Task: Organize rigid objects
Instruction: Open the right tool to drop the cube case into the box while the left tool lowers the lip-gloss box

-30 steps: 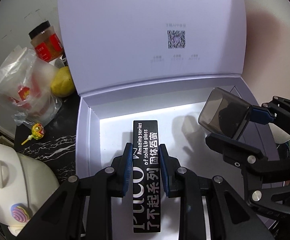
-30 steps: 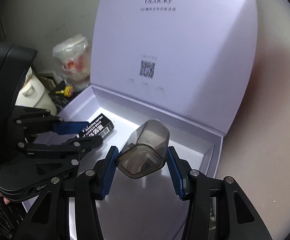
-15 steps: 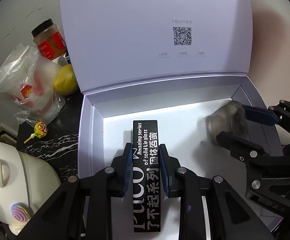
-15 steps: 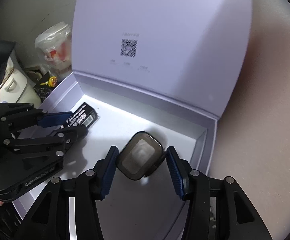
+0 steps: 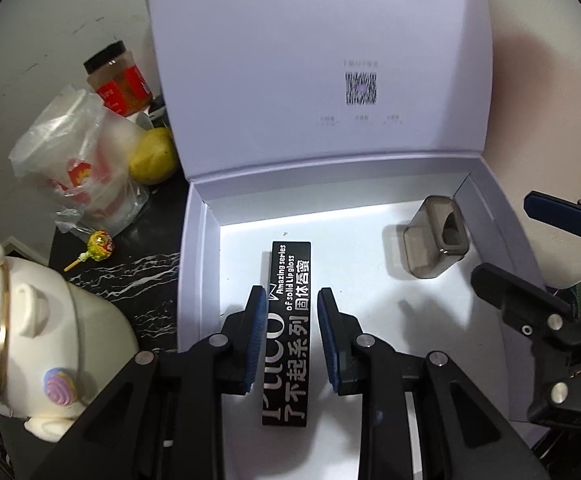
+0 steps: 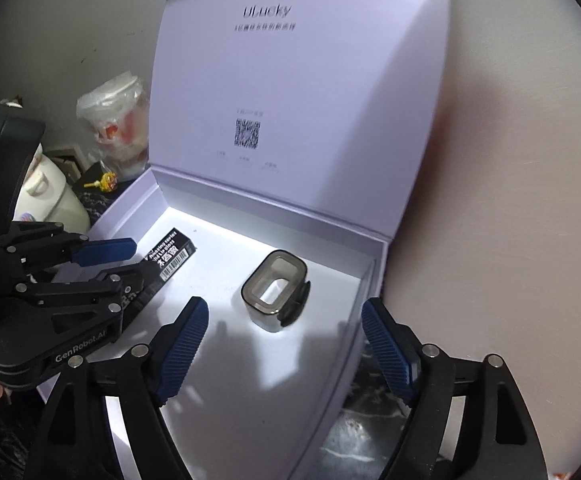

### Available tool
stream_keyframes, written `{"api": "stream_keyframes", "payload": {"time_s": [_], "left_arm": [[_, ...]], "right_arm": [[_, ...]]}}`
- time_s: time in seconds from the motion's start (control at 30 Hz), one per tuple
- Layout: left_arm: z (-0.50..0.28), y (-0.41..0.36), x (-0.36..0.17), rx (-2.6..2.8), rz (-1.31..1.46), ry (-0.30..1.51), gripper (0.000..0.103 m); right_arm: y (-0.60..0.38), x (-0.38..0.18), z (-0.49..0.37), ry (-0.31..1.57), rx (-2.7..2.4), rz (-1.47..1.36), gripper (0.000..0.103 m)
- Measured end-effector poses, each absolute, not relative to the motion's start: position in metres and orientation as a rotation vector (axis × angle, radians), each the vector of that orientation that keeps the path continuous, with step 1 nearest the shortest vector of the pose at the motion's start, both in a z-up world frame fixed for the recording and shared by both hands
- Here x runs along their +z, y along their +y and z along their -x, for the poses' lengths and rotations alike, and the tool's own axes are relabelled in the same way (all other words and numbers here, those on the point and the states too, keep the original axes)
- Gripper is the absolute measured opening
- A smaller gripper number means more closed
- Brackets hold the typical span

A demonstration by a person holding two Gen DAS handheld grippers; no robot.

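The left hand-held gripper [image 5: 288, 332] clamps the light, stiff lip gloss box [image 5: 289, 320] by its long sides. The right hand-held gripper [image 6: 284, 346], its jaws just opened, stands released above the smooth, likely slippery smoky plastic cap [image 6: 274, 294].

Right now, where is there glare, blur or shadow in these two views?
Left wrist view: bright glare along the back of the box floor; the QR code on the lid is smeared, and the white pot is blurred. Right wrist view: the same glare strip; the QR code is sharper; the smoky cup casts a shadow.
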State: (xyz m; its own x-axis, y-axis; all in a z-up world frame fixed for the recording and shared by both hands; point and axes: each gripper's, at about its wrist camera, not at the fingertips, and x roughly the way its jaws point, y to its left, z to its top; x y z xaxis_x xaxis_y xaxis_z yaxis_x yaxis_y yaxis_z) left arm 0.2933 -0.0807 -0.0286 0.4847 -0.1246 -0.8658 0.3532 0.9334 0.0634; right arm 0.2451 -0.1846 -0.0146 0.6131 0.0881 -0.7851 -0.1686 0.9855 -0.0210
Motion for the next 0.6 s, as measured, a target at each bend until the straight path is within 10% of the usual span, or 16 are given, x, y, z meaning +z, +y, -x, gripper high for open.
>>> {"api": "stream_keyframes", "payload": {"time_s": [0.6], "left_arm": [[-0.229,-0.057,0.051,-0.278,-0.204,0.867,0.026]], "right_arm": [[-0.189,0.055,-0.174,0.756,0.137,0.11,0.085]]}}
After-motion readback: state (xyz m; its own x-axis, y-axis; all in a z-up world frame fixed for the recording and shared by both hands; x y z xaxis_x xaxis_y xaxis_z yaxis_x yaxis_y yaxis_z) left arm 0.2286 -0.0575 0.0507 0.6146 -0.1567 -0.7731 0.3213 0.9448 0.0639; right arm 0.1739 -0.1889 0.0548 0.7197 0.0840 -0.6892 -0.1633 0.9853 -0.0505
